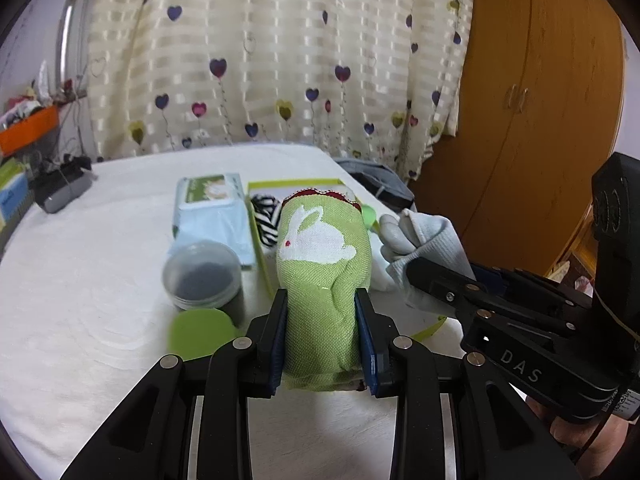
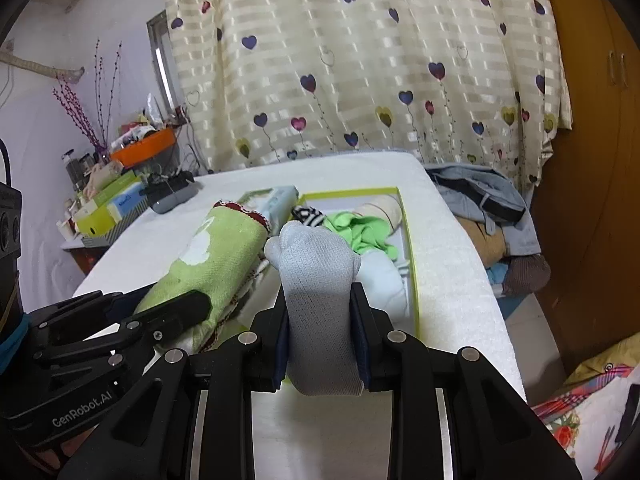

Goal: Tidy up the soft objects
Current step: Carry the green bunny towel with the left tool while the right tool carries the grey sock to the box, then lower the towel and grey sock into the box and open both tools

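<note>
My left gripper [image 1: 322, 332] is shut on a rolled green cloth with a white rabbit [image 1: 320, 256], held above the white table; the cloth also shows in the right wrist view [image 2: 208, 264]. My right gripper [image 2: 320, 332] is shut on a grey sock [image 2: 316, 280], seen in the left wrist view [image 1: 420, 240] just right of the green roll. Beyond them a shallow yellow-green-rimmed box [image 2: 408, 232] holds a striped sock [image 2: 308, 216], a bright green cloth [image 2: 360, 232], a beige roll [image 2: 380, 206] and a pale blue item [image 2: 380, 280].
A wet-wipes pack [image 1: 212, 216], a clear jar of dark contents [image 1: 204, 276] and a green lid [image 1: 200, 332] lie left of the box. A grey device [image 1: 60, 190] sits at the table's far left. Clothes [image 2: 480, 200] are piled off the right edge. Curtain and wardrobe stand behind.
</note>
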Demonstrator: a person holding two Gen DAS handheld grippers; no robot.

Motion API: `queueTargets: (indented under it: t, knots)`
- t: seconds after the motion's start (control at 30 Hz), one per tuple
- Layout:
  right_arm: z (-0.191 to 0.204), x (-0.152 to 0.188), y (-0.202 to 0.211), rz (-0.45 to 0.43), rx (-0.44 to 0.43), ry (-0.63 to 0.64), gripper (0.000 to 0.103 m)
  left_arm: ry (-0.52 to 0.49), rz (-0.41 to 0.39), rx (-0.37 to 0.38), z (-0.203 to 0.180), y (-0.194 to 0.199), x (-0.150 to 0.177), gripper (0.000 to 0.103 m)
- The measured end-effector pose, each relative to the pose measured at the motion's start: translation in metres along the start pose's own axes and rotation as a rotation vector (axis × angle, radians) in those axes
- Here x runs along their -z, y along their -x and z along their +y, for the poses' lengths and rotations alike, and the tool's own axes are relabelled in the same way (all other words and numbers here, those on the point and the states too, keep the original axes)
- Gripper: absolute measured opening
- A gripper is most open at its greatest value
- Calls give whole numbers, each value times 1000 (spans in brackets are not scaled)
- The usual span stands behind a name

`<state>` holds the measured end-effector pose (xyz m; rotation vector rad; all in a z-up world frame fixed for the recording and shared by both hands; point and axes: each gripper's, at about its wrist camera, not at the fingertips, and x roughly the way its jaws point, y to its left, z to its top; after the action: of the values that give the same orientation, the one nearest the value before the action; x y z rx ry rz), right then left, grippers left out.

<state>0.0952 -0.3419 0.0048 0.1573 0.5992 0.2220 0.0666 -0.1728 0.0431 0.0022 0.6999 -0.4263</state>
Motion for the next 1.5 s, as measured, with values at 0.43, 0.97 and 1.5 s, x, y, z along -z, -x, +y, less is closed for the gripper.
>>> queueTargets:
  t: [0.43, 0.97, 1.5]
  knots:
    - [-19, 9, -36, 96, -3, -20, 28, 15, 98, 39, -3, -43, 3, 29]
    - [-33, -1, -71, 136, -10, -28, 29, 33, 134, 20, 0, -80, -6, 31]
    - [-25, 5, -37, 83, 16, -4, 39, 56, 103, 74, 0, -54, -2, 38]
